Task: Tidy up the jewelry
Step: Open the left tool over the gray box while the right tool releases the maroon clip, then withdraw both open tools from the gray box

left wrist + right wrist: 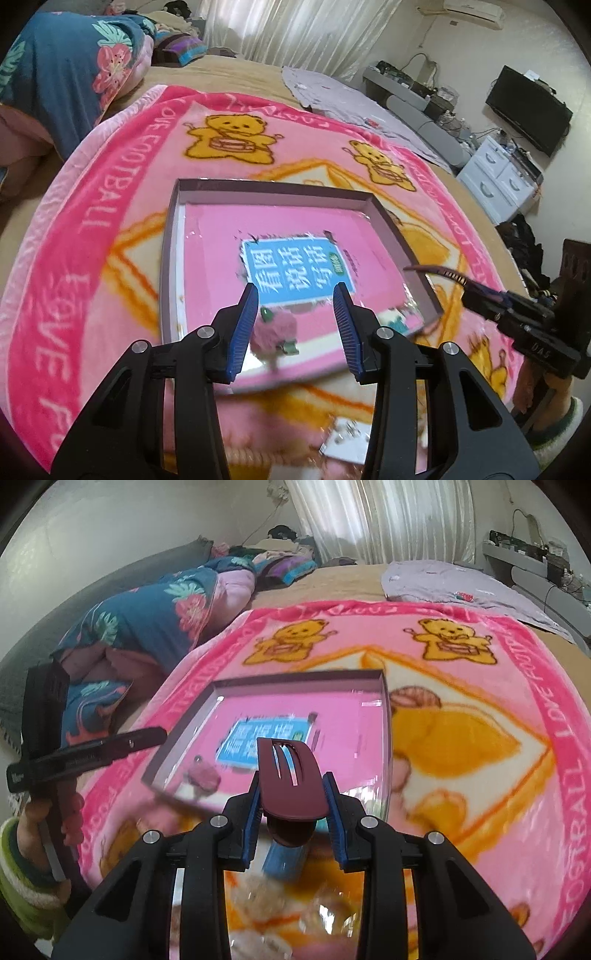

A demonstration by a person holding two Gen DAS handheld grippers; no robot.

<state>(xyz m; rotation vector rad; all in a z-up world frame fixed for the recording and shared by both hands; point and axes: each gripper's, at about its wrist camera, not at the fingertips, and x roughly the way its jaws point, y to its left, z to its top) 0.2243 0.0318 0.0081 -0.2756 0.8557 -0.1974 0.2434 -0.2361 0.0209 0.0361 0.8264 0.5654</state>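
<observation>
A shallow cardboard box [168,236] with a pink lining and a blue label lies on a pink teddy-bear blanket [122,155]. A fluffy pink hair tie [275,326] lies inside it. My left gripper [297,295] is open and empty, its jaws hanging above the hair tie. My right gripper [291,779] is shut on a dark maroon hair claw clip [290,779] and holds it above the near edge of the box [384,716]. The clip's tip [436,271] shows at the right of the left wrist view. The hair tie [203,773] also shows in the right wrist view.
A white card with small earrings [345,441] and a beaded bracelet [251,456] lie on the blanket near me. A folded floral quilt [70,70] sits at the far left of the bed, a lilac cloth [343,99] at the far right. Drawers and a TV stand beyond.
</observation>
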